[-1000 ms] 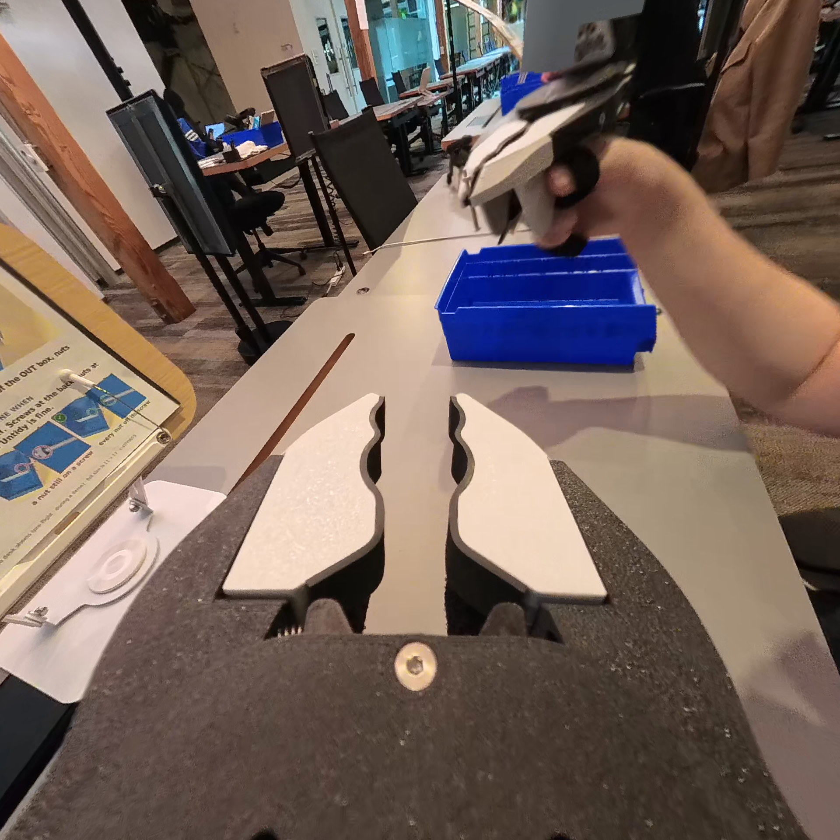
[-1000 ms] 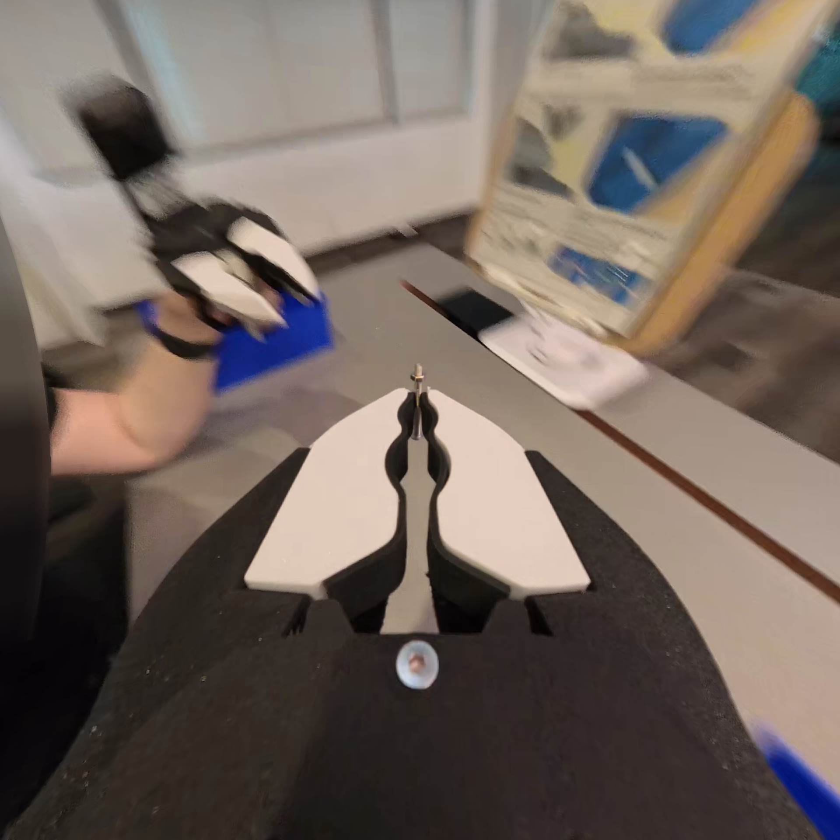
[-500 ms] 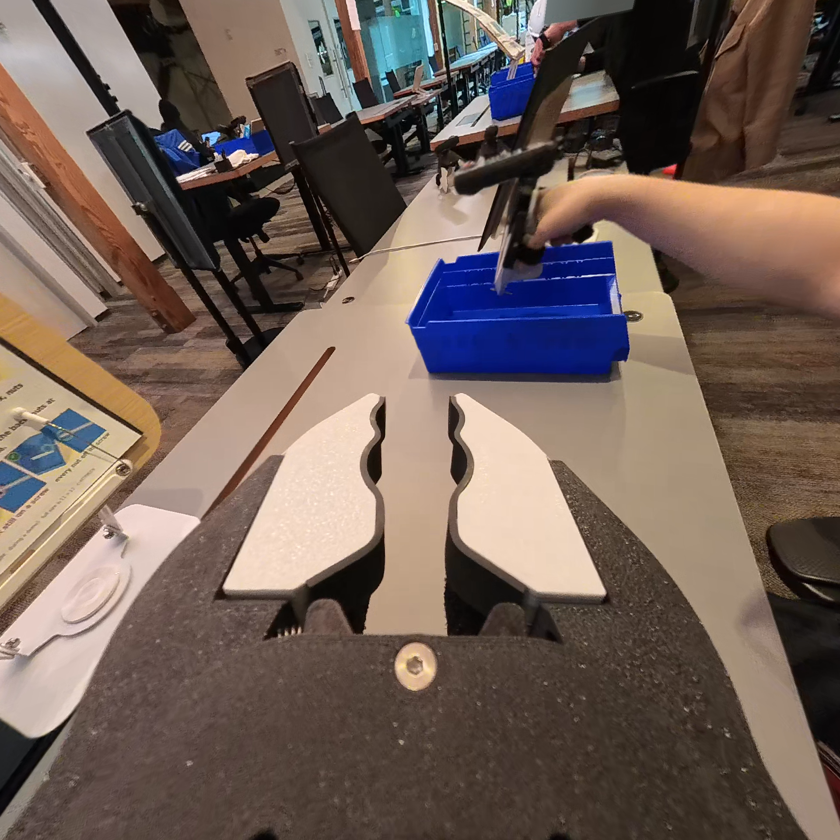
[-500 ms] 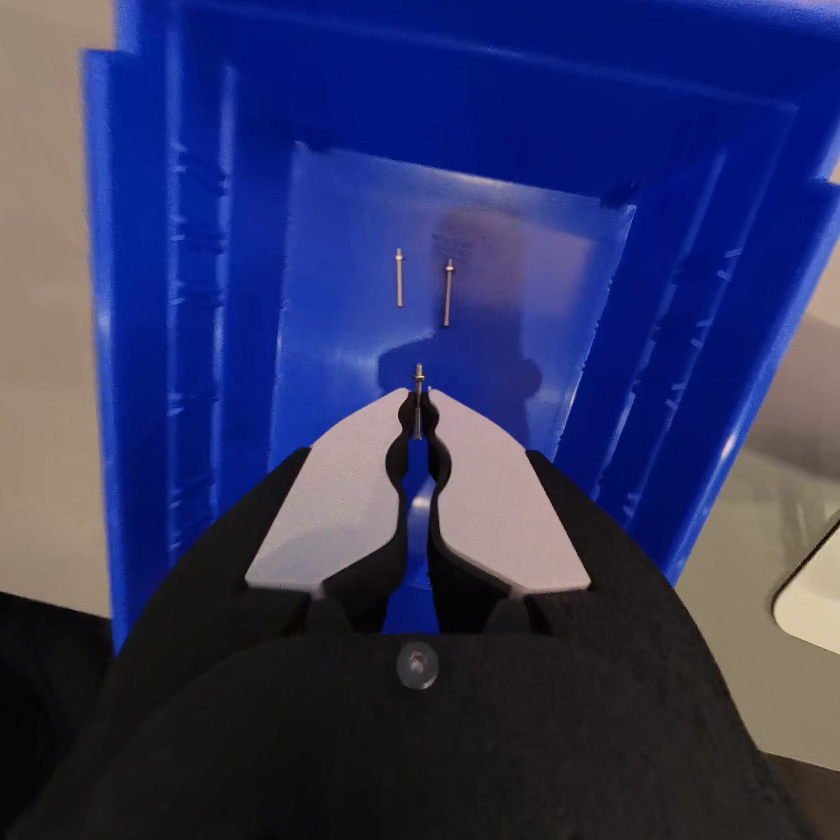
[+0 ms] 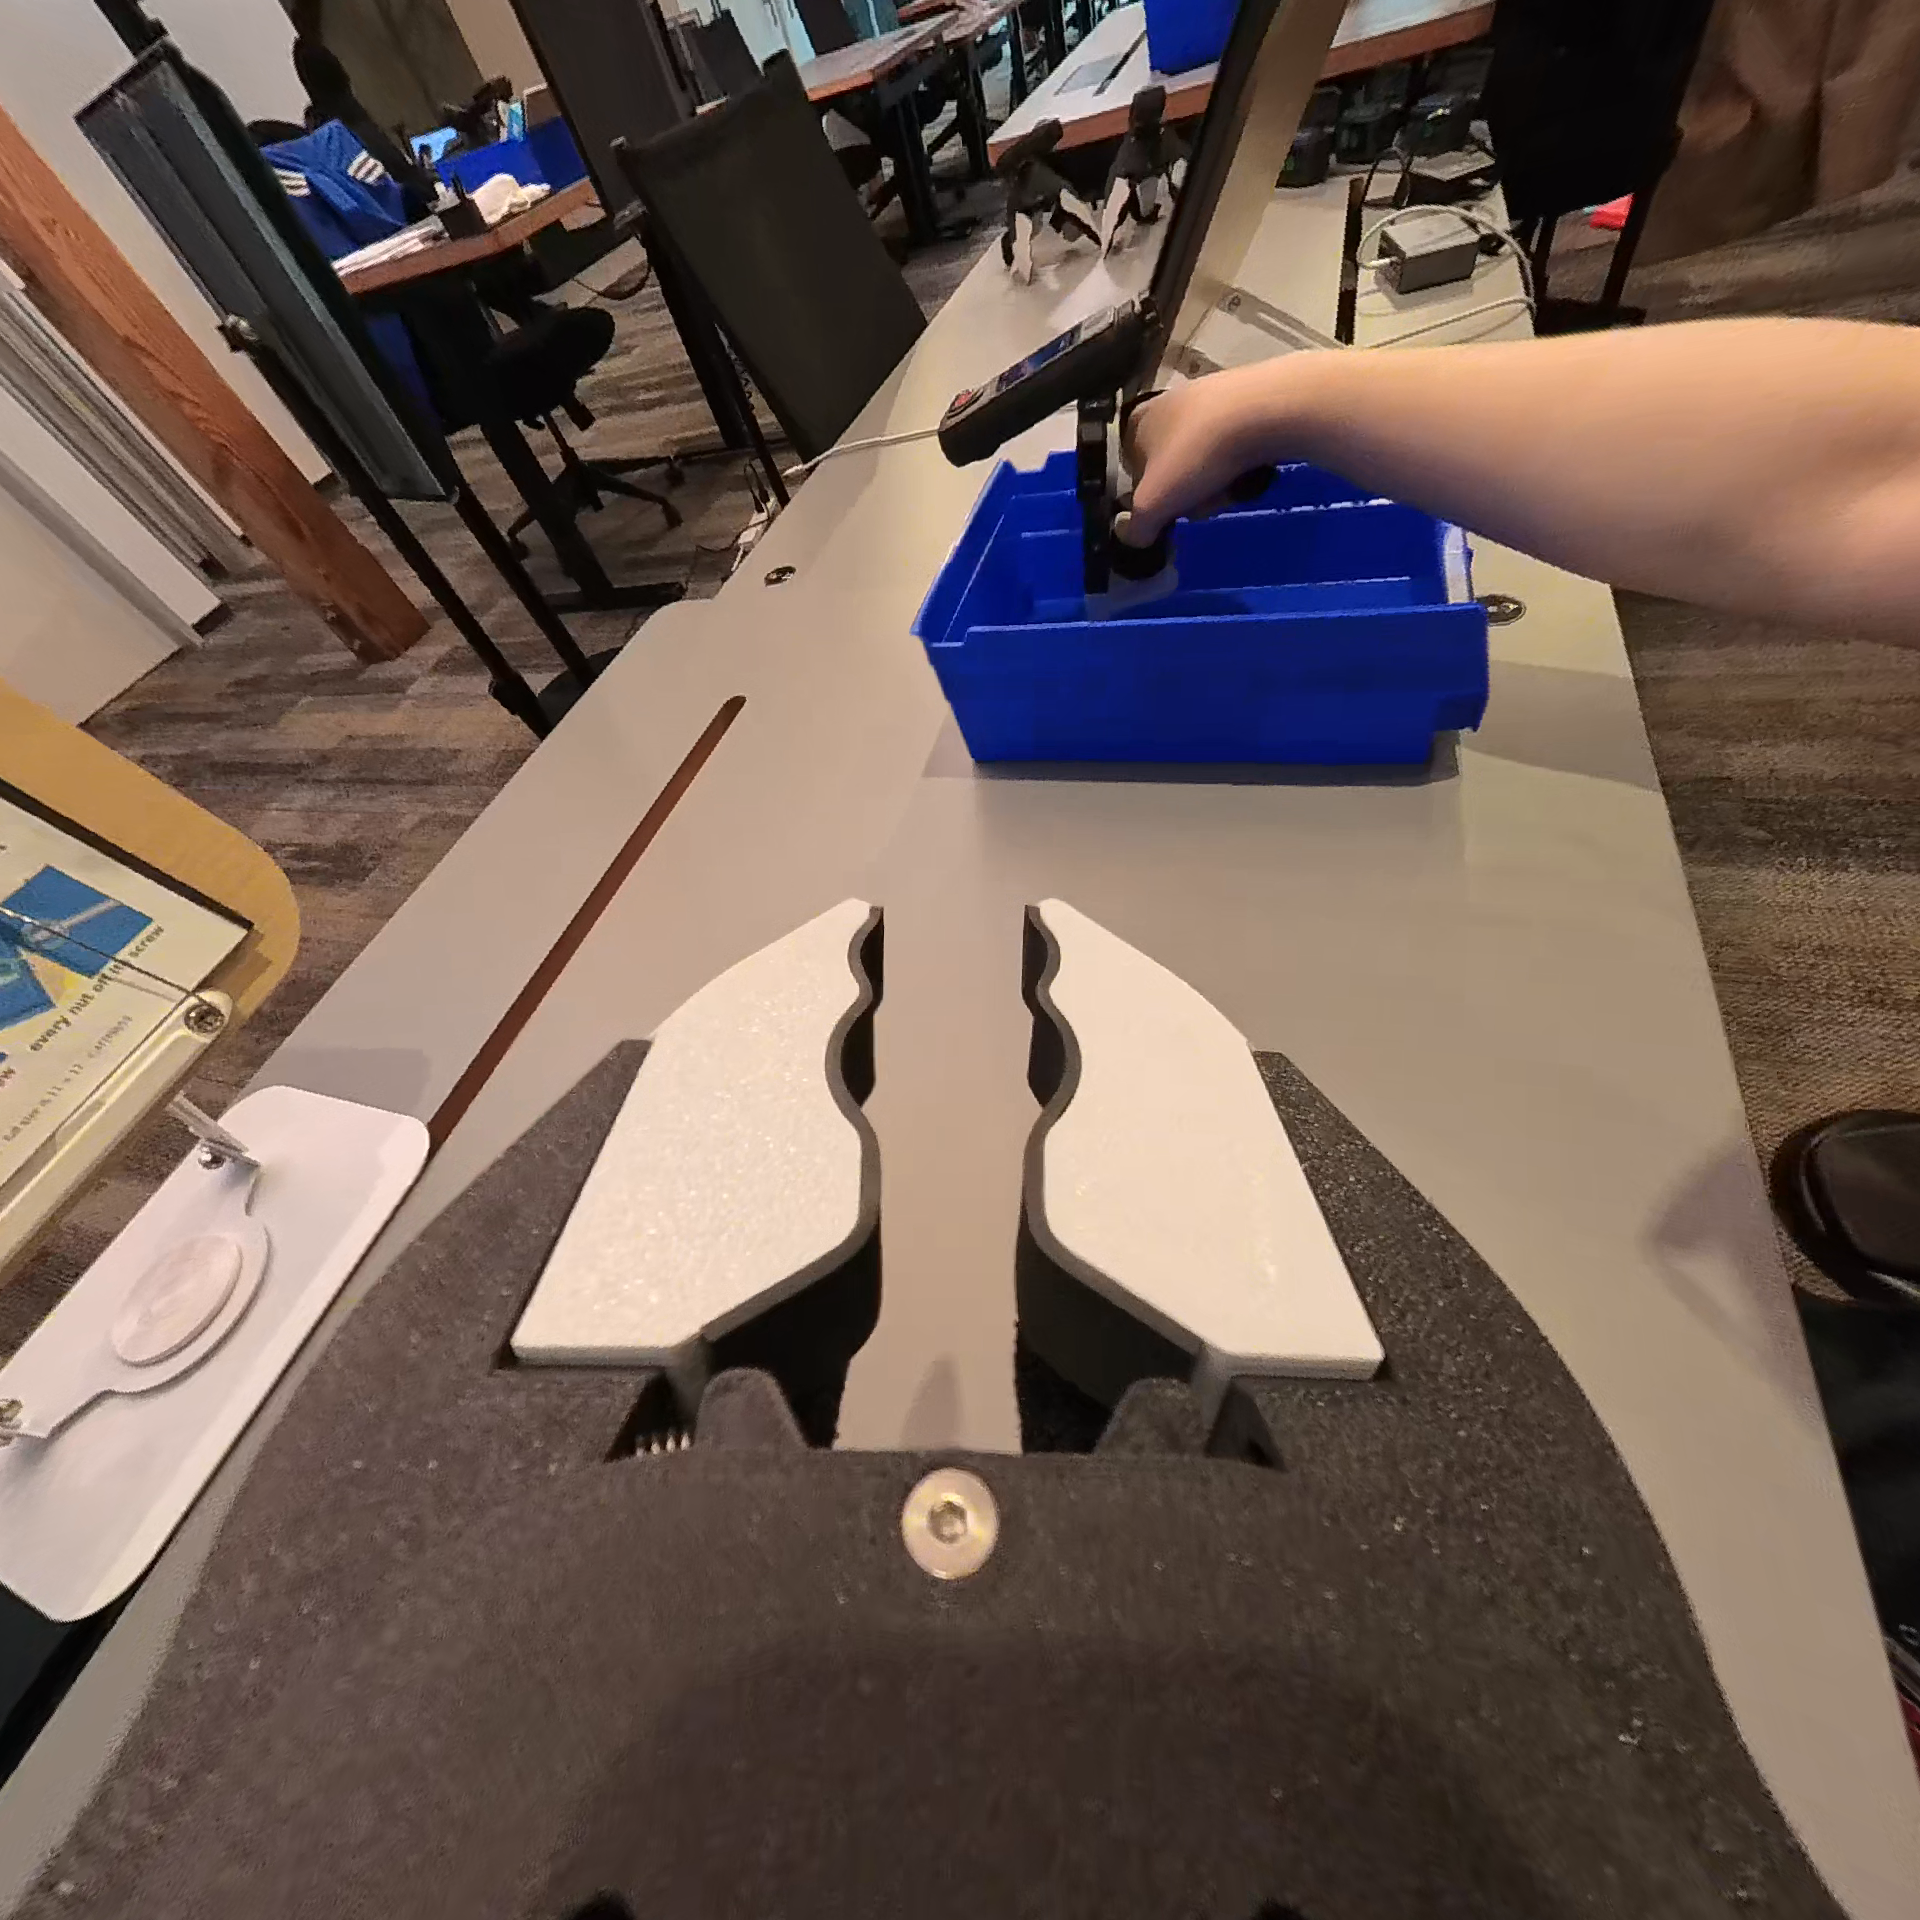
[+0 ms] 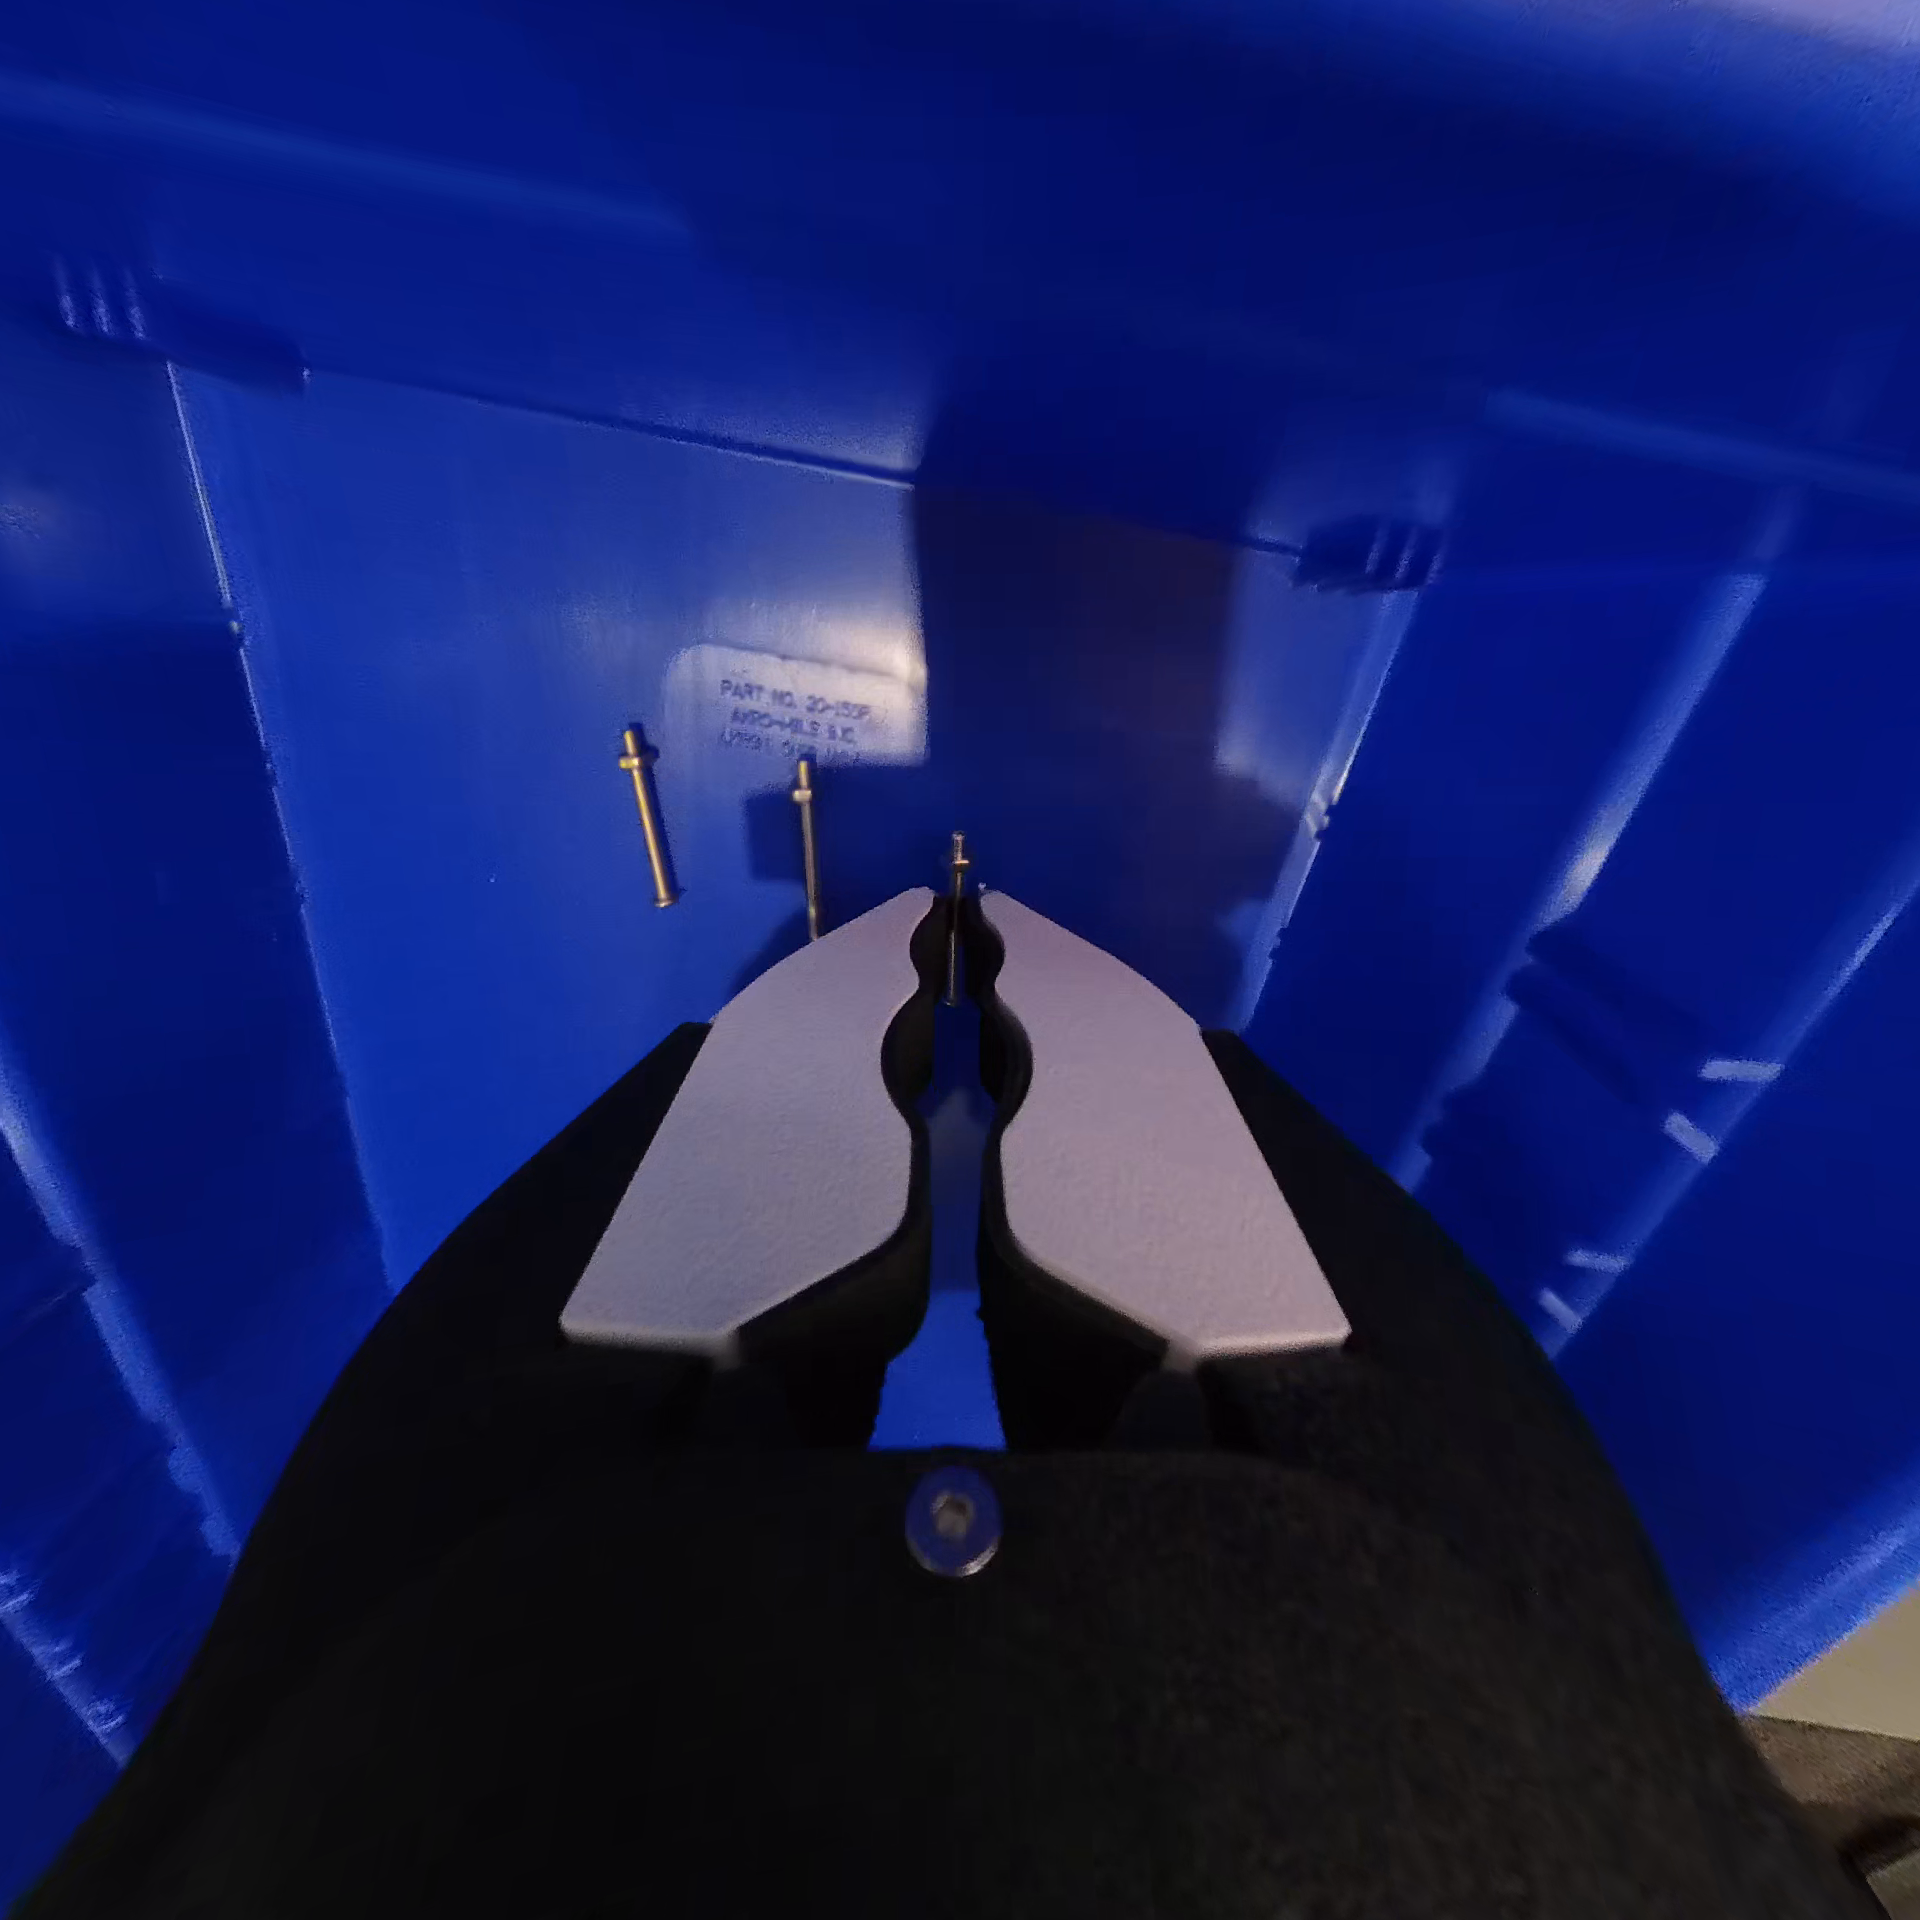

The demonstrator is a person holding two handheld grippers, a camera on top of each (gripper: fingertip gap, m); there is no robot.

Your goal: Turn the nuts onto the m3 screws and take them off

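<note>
My right gripper [image 6: 954, 902] is shut on a thin m3 screw [image 6: 953, 914] with a nut [image 6: 957, 858] near its far end. It points down inside a blue bin [image 6: 1558, 727], close above the floor. Two more screws with nuts lie on the bin floor, one at the left [image 6: 646, 816] and one beside it [image 6: 806, 844]. My left gripper [image 5: 951, 920] is open and empty, low over the grey table [image 5: 1299, 987]. In the left wrist view the right gripper [image 5: 1117, 540] reaches into the blue bin [image 5: 1216, 686] ahead.
A framed instruction sheet [image 5: 73, 997] on a white base [image 5: 177, 1278] stands at the table's left edge. A dark slot [image 5: 603, 914] runs along the table. Chairs and desks stand beyond; a second pair of grippers [image 5: 1081, 208] rests farther down the table. The gap from one gripper's tips to the other's is roughly 50 centimetres.
My right gripper swung over to the blue bin with the screw and has gone down into it, nearer the floor. My left gripper stays open and has hardly moved.
</note>
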